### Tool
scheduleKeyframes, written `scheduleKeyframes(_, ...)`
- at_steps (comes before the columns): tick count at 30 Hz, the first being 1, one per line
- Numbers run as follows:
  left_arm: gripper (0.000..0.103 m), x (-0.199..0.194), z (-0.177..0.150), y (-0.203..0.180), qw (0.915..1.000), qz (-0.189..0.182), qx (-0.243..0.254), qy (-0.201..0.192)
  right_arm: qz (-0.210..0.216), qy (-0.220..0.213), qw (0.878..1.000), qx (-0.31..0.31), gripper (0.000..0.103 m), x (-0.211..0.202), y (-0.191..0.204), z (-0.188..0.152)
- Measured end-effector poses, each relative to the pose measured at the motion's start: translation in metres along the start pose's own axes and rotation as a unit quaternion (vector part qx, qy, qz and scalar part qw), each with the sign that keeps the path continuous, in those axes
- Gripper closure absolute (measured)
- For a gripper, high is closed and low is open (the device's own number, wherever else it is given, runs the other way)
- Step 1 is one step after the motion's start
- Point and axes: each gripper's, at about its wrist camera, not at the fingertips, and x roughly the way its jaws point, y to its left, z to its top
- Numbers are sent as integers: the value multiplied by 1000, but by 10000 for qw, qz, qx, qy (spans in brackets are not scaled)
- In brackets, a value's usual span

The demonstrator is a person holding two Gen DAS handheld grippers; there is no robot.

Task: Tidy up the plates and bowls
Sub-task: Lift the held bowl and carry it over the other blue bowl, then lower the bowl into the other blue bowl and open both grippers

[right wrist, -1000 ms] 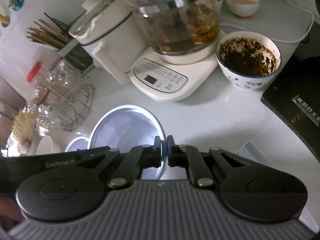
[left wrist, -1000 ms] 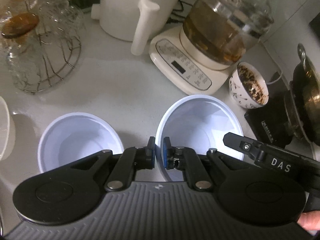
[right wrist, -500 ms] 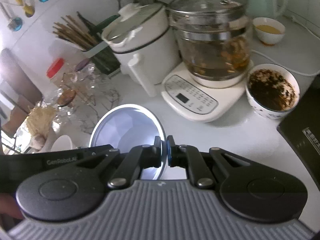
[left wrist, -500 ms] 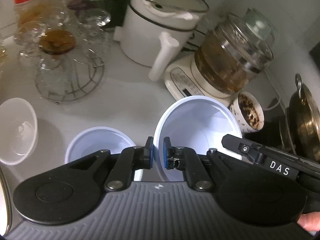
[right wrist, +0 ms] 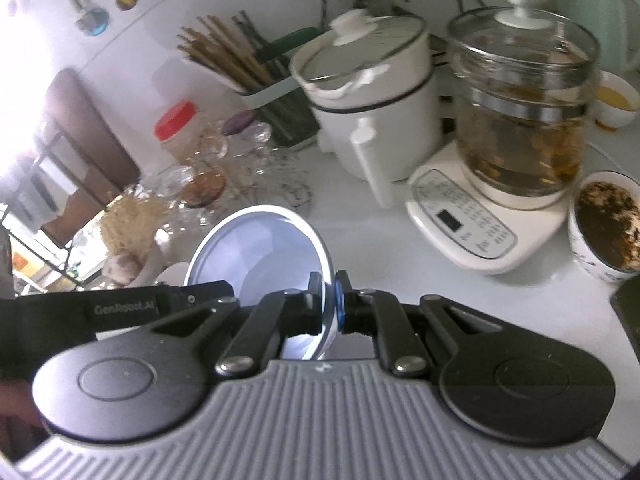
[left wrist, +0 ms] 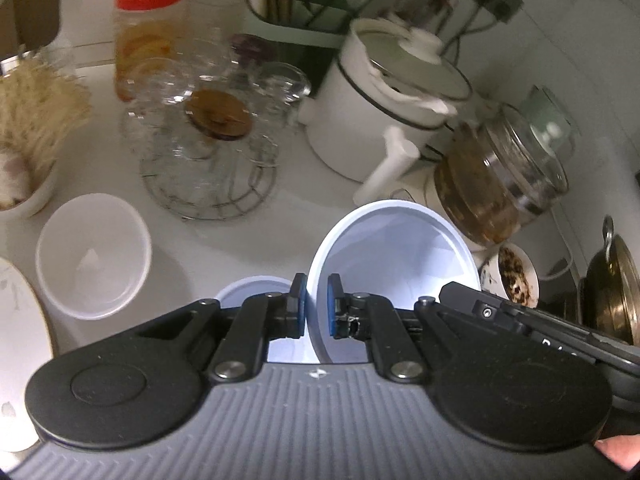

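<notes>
Left gripper [left wrist: 316, 306] pinches the left rim of a pale blue round plastic bowl [left wrist: 394, 264]; right gripper [right wrist: 327, 306] pinches its opposite rim [right wrist: 320, 264]. Bowl is above the white countertop [left wrist: 288, 220], tilted, mouth facing both cameras. A second pale blue bowl [left wrist: 248, 290] sits below-left on the counter.

A home kitchen is shown; a white worktop [right wrist: 360, 232] is crowded with an electric cooking pot [right wrist: 372, 92], a glass kettle [right wrist: 524, 112], chopsticks [right wrist: 224, 52] and upturned glasses [left wrist: 208, 120].
</notes>
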Motion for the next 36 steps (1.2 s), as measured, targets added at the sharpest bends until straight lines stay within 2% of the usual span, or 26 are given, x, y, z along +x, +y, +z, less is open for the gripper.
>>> scheduleKeyframes(6, 93, -4, -8, 19, 9994, 226, -247, -60, 249, 207, 9992, -215, 92, 16, 12, 0)
scheduleKeyframes(9, 93, -1, -11, 30, 9986, 374, -381, -18, 349, 451, 9981, -228, 92, 30, 15, 0)
scheduleKeyframes(13, 93, 6, -15, 41, 9976, 490, -489, 61, 370, 571, 9971, -335, 92, 42, 21, -3)
scheduleKeyframes(22, 93, 28, -31, 53, 9965, 481, -640, 252, 151, 802, 9960, -365, 92, 62, 18, -19)
scheduleKeyframes(26, 93, 32, -36, 58, 9964, 501, -634, 264, 195, 862, 9957, -264, 92, 70, 14, -24)
scheduleKeyframes(33, 93, 42, -41, 64, 9962, 525, -622, 299, 142, 790, 9950, -586, 91, 76, 19, -30)
scheduleKeyframes(35, 89, 43, -41, 65, 9963, 519, -610, 323, 145, 817, 9951, -543, 91, 78, 18, -29)
scheduleKeyframes(36, 81, 42, -41, 65, 9962, 514, -621, 321, 116, 814, 9953, -507, 84, 79, 17, -28)
